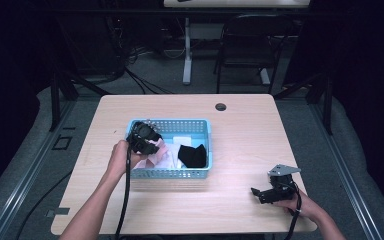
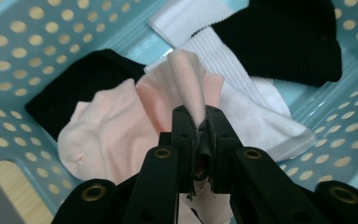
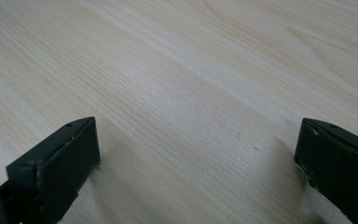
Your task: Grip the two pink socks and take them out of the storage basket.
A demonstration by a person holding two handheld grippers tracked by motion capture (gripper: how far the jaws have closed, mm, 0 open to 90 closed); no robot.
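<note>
The left hand-held gripper (image 2: 200,122) is down inside the pale blue perforated plastic basket (image 1: 200,125), its jaws pinched tight on a raised fold of the soft pale pink sock (image 2: 121,126). Gripping a peak of cloth rather than a flat patch probably lets the sock lift free of its neighbours: a second pink sock half under it, a white ribbed sock (image 2: 256,112) and two black socks (image 2: 284,42) lying loosely overlapped on the basket floor. The basket sits mid-way across the light wooden worktop (image 1: 240,110), within easy reach. The right hand-held gripper (image 1: 272,191) rests low over bare wood near the right front corner, jaws spread wide and empty, seemingly waiting clear of the work.
</note>
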